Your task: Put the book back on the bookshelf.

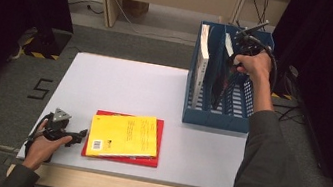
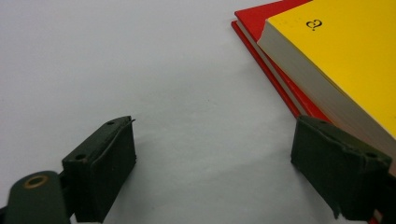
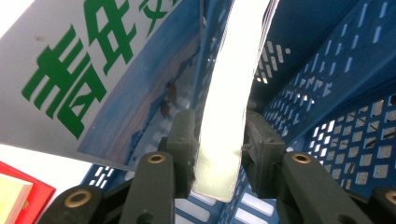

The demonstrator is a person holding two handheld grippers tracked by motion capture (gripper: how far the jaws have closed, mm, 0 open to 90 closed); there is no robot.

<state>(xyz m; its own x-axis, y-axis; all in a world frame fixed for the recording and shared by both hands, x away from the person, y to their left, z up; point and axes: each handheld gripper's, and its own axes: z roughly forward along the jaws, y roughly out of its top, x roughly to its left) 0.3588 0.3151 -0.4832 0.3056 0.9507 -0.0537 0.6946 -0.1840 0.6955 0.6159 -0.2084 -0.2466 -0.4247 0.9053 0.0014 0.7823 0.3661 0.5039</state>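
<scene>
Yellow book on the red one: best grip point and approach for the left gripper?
Take the yellow book by its left edge, coming in low along the table from the left. It lies flat on the red book, so its faces offer nothing to pinch; the page block's thickness stands clear above the red cover. The left gripper sits open beside that edge.

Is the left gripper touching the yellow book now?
Cannot tell. In the left gripper view, the open left gripper has one jaw overlapping the yellow book near its page edge, but no contact or gap shows plainly.
</scene>
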